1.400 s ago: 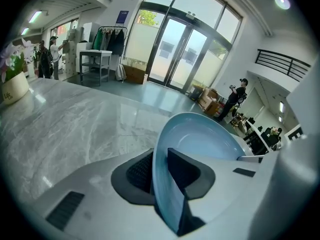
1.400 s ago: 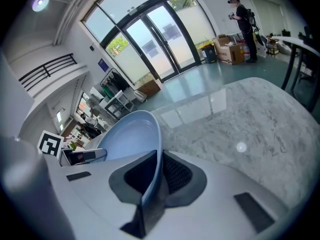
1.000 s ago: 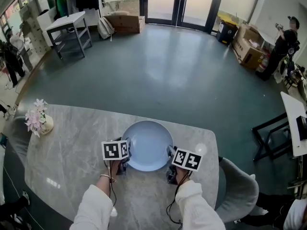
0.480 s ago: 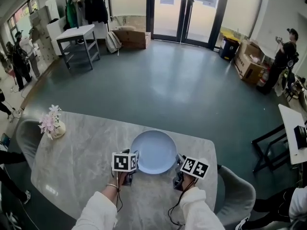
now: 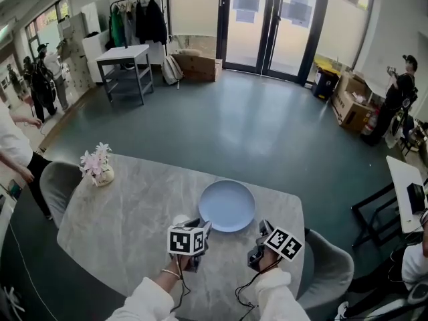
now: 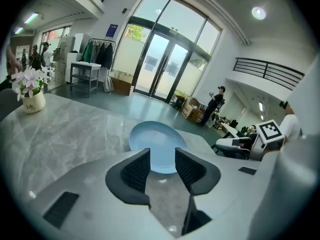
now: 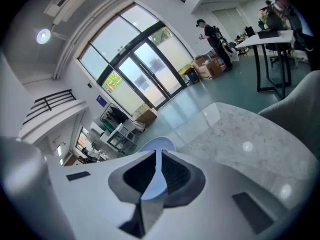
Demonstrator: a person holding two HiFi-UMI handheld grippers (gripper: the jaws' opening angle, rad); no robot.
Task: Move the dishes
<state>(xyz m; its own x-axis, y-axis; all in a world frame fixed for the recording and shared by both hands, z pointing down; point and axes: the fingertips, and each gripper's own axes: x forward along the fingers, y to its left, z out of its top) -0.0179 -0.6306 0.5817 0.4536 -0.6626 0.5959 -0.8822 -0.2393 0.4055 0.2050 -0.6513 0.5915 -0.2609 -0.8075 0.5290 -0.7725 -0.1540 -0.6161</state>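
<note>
Now blue plate (image 5: 227, 206) flat on marble table (image 5: 134, 202), ungripped.

The floor (image 5: 227, 119) is smooth and dark blue-green. It shines where daylight comes in through the tall glass doors (image 5: 267, 25). The walls (image 5: 394, 19) are white. A rack of coats (image 5: 137, 19) stands at the far side, with a small grey table (image 5: 126, 57) in front of it. Brown boxes (image 5: 200, 65) sit near the doors. Close by is a big grey stone table (image 5: 127, 212) with a soft grey chair (image 5: 57, 186) at each end. A round lamp (image 6: 258, 12) glows on the ceiling, near a dark balcony rail (image 6: 270, 71).
</note>
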